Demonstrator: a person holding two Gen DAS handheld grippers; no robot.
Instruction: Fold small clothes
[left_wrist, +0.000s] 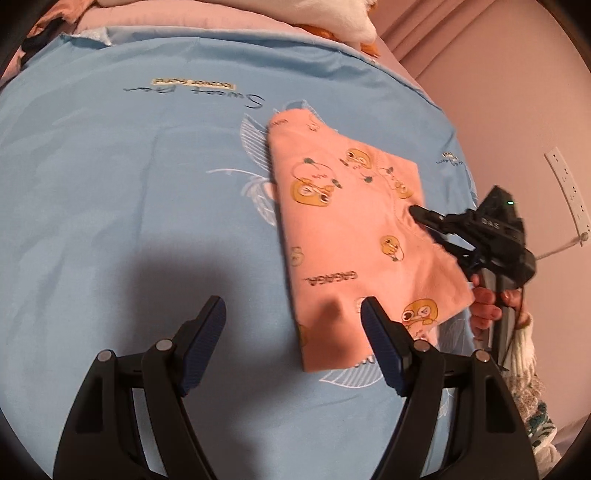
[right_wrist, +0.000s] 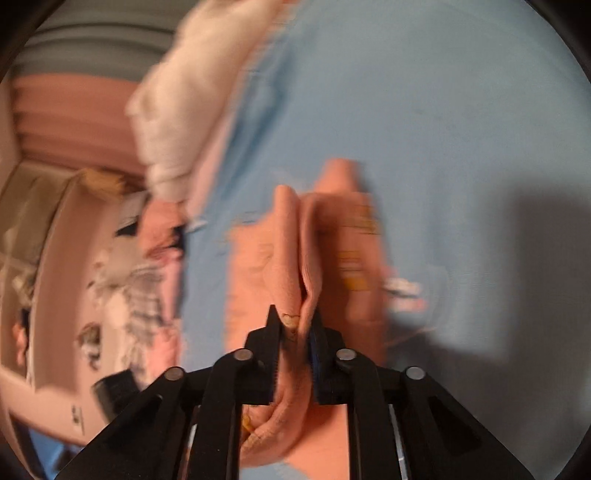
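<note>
A small pink garment (left_wrist: 351, 236) printed with yellow cartoon ducks lies folded on the light blue bedsheet (left_wrist: 129, 184). My left gripper (left_wrist: 293, 312) hovers open over its near left corner, one finger above the cloth, the other above bare sheet. My right gripper (left_wrist: 415, 213) comes in from the right, shut on the garment's right edge. In the blurred right wrist view, bunched folds of the pink garment (right_wrist: 295, 266) are pinched between the right gripper (right_wrist: 295, 317) pads. A hand (left_wrist: 487, 306) holds the right gripper's handle.
White and pink bedding (left_wrist: 332, 18) is piled along the sheet's far edge. A pink wall with a white power strip (left_wrist: 569, 188) stands at the right. A white cloth pile (right_wrist: 184, 110) and cluttered room items show in the right wrist view.
</note>
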